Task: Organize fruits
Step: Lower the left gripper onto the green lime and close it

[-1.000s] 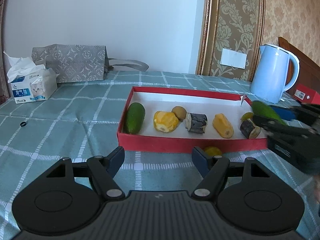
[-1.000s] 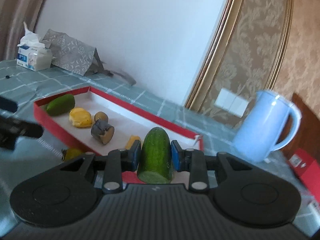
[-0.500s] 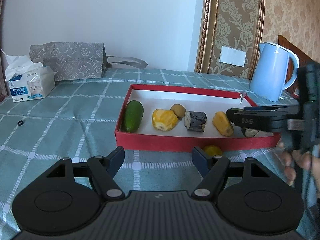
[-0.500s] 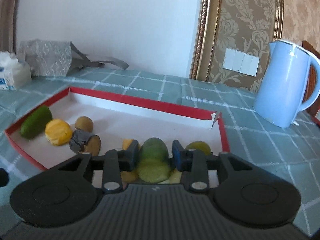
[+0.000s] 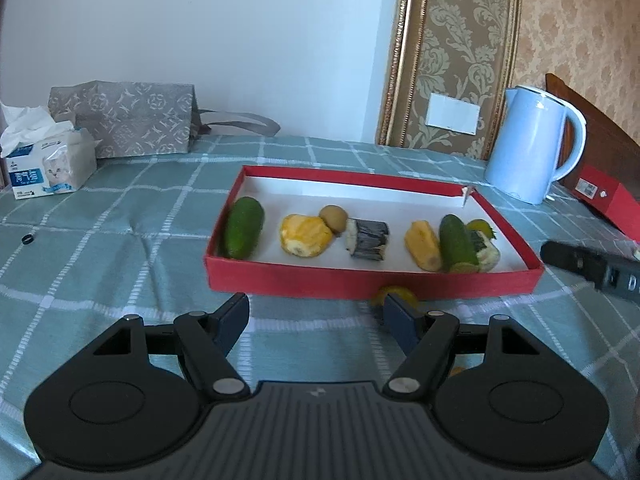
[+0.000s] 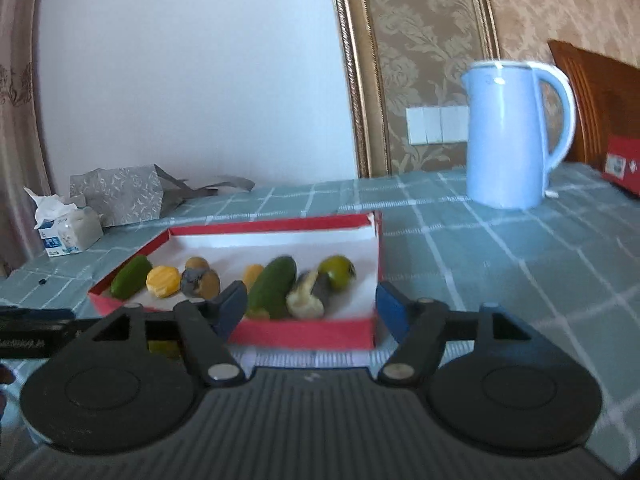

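A red box [image 5: 360, 280] with a white floor holds several fruit pieces. A green cucumber piece [image 5: 457, 237] lies at its right end, beside a yellow piece [image 5: 420, 245] and a dark-skinned piece [image 5: 486, 250]. Another cucumber piece [image 5: 243, 227] lies at the left end. A small yellow fruit [image 5: 394, 293] sits on the cloth in front of the box. My left gripper [image 5: 316, 318] is open and empty, just before the box. My right gripper [image 6: 310, 306] is open and empty, at the box's [image 6: 304, 332] near right corner, with the cucumber piece [image 6: 274, 286] beyond it.
A light blue kettle [image 5: 532, 148] stands at the back right beside a red carton [image 5: 604, 202]. A tissue box [image 5: 48, 164] and a grey paper bag [image 5: 128, 118] stand at the back left. A small black ring [image 5: 27, 239] lies on the cloth at left.
My right gripper carried the cucumber piece over the box, opened, left it at the right end and drew back. My left gripper stayed open and still.
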Demonstrator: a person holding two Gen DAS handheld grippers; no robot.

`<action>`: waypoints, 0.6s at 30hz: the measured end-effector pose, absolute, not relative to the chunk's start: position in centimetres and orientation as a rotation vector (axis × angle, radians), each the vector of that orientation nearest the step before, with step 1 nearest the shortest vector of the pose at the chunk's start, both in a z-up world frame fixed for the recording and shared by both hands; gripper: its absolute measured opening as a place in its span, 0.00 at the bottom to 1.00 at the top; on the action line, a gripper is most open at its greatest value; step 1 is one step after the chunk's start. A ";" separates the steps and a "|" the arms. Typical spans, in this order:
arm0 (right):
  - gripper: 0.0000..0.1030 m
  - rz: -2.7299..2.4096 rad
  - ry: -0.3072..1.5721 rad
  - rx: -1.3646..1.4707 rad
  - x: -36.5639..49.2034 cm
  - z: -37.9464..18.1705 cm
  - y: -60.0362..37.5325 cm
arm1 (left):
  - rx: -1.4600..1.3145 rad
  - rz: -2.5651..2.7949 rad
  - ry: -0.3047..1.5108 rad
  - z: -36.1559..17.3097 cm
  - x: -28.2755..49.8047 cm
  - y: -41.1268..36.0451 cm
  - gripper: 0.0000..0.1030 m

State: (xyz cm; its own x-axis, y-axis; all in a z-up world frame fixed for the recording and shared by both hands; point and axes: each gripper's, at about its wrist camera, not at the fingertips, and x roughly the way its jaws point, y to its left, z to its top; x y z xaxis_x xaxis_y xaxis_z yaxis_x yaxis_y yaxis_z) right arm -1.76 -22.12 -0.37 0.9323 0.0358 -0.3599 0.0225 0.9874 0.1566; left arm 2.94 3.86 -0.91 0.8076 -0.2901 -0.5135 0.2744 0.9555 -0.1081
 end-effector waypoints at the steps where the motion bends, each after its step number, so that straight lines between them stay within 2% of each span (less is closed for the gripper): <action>1: 0.67 0.007 0.382 0.165 -2.0 -0.6 -22.3 | -0.025 -0.304 0.556 -1.0 2.9 3.5 0.72; 14: 0.67 0.040 0.408 0.133 -2.6 -1.4 -21.2 | -0.036 -0.347 0.616 -1.8 3.3 0.3 0.72; 18: 0.71 0.040 0.403 0.154 -2.7 -1.3 -21.5 | -0.037 -0.346 0.636 -2.2 4.0 -0.4 0.72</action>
